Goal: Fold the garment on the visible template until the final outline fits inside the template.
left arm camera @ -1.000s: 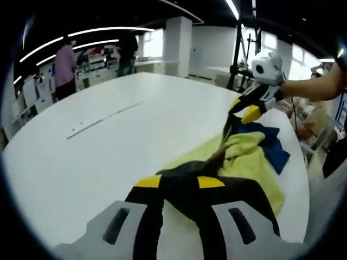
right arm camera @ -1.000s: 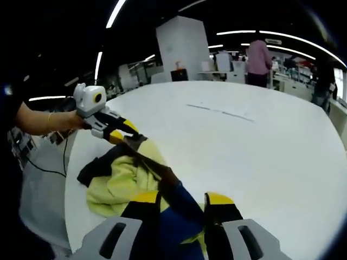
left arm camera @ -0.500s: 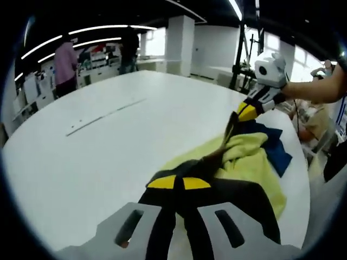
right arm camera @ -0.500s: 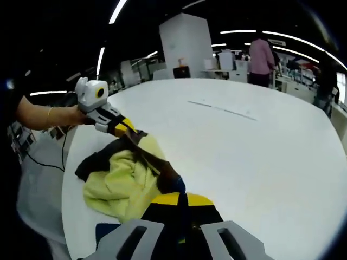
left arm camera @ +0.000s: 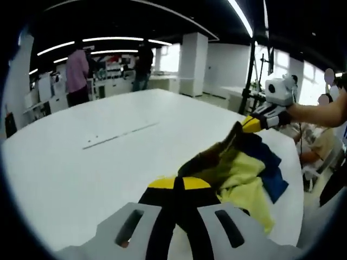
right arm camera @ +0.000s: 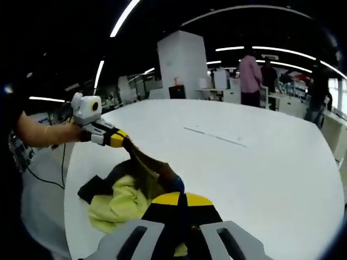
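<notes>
Gripping: both grippers pinch the same garment, one at each end, and a band of its cloth is pulled up between them.
Left gripper (left arm camera: 179, 184): in the left gripper view its yellow-tipped jaws meet with dark cloth caught between them; in the right gripper view it shows at the left (right arm camera: 120, 138), held by a bare forearm, clamped on the far end of the raised cloth.
Right gripper (right arm camera: 179, 200): in the right gripper view its jaws are closed tip to tip on dark cloth at the near end of the band; in the left gripper view it comes in from the right (left arm camera: 248, 124), its yellow tips pressed onto the garment's upper edge.
Garment (left arm camera: 245, 173): a crumpled piece in pale yellow, navy blue and dark brown or black; the yellow and blue parts lie bunched on the table near its edge, while the dark band rises off the heap to each gripper. In the right gripper view (right arm camera: 116, 200) the yellow folds sit below the lifted band with a dark panel beside them.
Table (left arm camera: 81, 162): a wide white top, with a thin dark line (left arm camera: 120, 135) drawn across it well apart from the garment.
Template: I cannot make out any outline under or around the garment.
Background: people (right arm camera: 250, 76) stand beyond the far side of the table, near white pillars (left arm camera: 194, 64) and strip lights.
</notes>
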`<state>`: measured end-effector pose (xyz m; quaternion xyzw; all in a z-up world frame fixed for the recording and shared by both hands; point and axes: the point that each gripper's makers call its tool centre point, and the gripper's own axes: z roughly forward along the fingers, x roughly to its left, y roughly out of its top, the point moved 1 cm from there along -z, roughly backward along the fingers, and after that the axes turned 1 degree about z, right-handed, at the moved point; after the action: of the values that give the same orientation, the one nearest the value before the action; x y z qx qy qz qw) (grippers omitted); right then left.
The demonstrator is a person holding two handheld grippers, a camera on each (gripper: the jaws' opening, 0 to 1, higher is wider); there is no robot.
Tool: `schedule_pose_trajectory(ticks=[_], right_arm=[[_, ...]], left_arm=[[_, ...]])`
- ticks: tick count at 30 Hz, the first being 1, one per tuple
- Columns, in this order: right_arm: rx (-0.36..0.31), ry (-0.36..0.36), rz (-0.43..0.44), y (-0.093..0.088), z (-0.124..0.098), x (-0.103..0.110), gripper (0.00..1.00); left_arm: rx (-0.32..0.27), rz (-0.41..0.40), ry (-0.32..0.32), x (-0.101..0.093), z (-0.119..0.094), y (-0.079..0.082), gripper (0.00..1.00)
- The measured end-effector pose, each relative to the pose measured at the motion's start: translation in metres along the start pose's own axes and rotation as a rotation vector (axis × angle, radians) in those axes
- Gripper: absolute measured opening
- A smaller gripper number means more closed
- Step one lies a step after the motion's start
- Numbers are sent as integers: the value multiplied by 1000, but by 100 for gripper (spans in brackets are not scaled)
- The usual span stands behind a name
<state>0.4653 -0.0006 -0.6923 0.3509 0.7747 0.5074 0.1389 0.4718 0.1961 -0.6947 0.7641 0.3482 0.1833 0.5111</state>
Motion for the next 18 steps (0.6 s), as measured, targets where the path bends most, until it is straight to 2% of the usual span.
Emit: schedule_pose_trajectory(ticks=[2, 4, 7, 11, 13, 14, 18], right_arm=[[-12, -16, -14, 8, -1, -1, 0], [-16, -67, -80, 16, -1, -8, 0], [-8, -100, -118, 22, 1, -12, 0], [-48, -137, -112, 38, 4, -16, 0], [-75, -171, -105, 47, 5, -20, 0], [-83, -179, -103, 50, 5, -20, 0], [-119, -208, -97, 66, 10, -25, 0]], left_arm=[[-35, -18, 2, 0, -1, 11, 0], [-70, -53, -5, -3, -3, 23, 0], [-108, -79, -6, -6, -4, 36, 0], [-132, -79, 51, 0, -5, 51, 0], [-125, -36, 91, 4, -5, 59, 0], [-143, -20, 106, 5, -5, 65, 0], [-191, -69, 129, 8, -4, 81, 0]])
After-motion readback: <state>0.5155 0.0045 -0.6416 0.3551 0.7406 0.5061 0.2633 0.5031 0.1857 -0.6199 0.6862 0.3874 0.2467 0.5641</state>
